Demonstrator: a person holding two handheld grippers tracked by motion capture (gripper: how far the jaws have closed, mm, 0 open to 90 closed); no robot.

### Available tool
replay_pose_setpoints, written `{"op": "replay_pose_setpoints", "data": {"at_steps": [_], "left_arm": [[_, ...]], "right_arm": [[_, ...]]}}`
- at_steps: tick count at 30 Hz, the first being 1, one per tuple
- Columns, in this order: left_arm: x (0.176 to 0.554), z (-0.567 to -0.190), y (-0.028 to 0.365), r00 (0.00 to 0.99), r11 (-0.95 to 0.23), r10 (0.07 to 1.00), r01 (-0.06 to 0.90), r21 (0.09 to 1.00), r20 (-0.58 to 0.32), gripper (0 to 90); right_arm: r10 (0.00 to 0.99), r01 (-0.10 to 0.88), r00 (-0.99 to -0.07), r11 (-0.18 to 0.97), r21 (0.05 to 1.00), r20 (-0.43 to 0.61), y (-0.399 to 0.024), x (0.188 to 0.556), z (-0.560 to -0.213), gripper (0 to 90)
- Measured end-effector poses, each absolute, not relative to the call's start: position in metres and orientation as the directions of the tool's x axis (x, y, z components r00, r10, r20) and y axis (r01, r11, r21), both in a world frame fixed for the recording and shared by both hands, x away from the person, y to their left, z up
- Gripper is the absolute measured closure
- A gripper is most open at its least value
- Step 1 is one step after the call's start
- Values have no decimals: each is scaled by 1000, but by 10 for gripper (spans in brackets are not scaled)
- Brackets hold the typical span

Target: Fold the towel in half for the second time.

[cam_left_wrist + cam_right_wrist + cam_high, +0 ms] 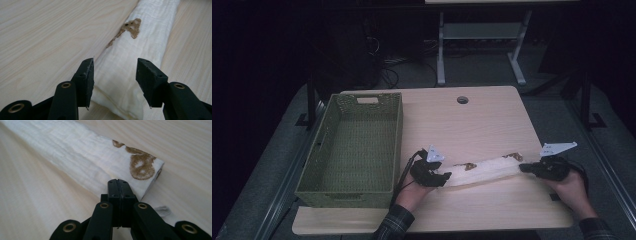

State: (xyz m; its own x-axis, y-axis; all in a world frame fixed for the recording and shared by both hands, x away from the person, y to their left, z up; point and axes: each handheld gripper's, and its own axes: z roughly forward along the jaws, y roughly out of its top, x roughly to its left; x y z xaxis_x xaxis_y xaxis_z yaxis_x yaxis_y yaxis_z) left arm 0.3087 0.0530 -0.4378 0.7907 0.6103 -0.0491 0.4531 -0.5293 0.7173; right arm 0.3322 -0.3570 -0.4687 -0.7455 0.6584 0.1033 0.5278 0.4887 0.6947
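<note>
- Centrally, lower frame: folded white cloth stretched between both tongs
- Left gripper: jaws parted, straddling cloth end
- Right gripper: clenched on opposite edge

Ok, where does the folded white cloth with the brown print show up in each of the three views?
High view: folded white cloth with brown print lies across the table's near half, between both grippers.
Left gripper view: cloth runs from bottom centre to top right.
Right gripper view: cloth crosses from top left to centre.
Shared landmark: its brown print.
</note>
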Motion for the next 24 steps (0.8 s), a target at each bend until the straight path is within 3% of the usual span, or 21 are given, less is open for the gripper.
{"op": "replay_pose_setpoints", "data": {"at_steps": [24], "left_arm": [[312,-443,49,801,-541,595,453,708,-58,456]], "right_arm": [[684,513,-725,462,723,77,-320,407,-473,896]]}}
